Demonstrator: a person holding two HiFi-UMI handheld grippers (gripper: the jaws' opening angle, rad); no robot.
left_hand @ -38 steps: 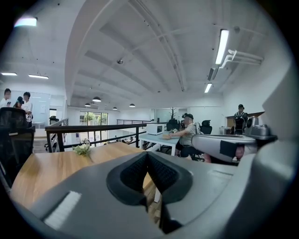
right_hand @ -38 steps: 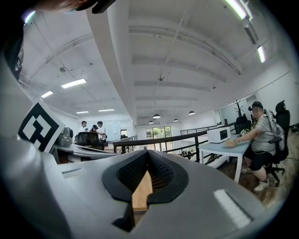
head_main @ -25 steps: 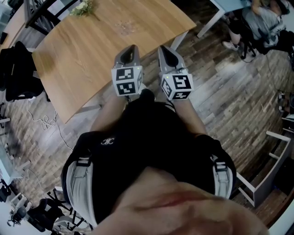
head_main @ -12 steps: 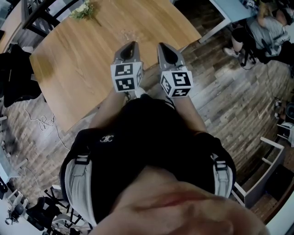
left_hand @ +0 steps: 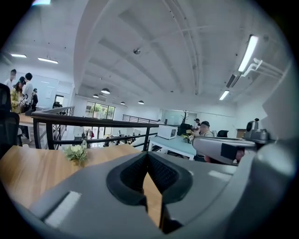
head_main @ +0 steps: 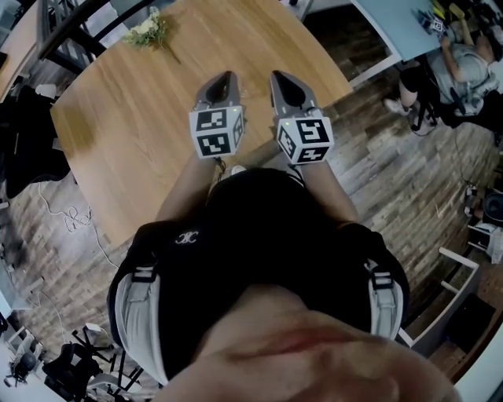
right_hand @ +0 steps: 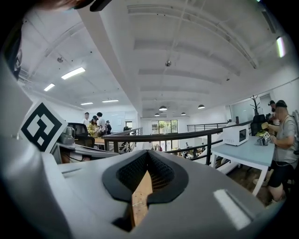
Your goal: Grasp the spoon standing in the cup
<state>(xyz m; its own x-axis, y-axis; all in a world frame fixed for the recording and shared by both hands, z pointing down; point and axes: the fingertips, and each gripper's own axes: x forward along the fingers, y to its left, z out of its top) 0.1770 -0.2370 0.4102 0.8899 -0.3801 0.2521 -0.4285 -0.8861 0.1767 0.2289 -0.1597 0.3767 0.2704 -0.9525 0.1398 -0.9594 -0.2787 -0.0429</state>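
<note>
No cup or spoon shows in any view. My left gripper [head_main: 225,79] and right gripper [head_main: 280,78] are held side by side in front of the person's body. Both point out over the near edge of a wooden table [head_main: 134,110]. In the left gripper view the left gripper [left_hand: 147,155] has its jaw tips touching, with only tabletop showing through the gap behind them. The right gripper [right_hand: 148,154] looks the same in the right gripper view, shut on nothing.
A small bunch of flowers [head_main: 147,30] lies at the table's far left, also the flowers [left_hand: 76,153] ahead of the left gripper. A black railing [left_hand: 93,122] runs behind the table. A white table [head_main: 393,20] with a seated person [head_main: 464,71] is at the right.
The person has stepped toward the wooden table, so both grippers now reach over its near edge. More of the flowers has come into view. Both grippers' jaws look the same.
</note>
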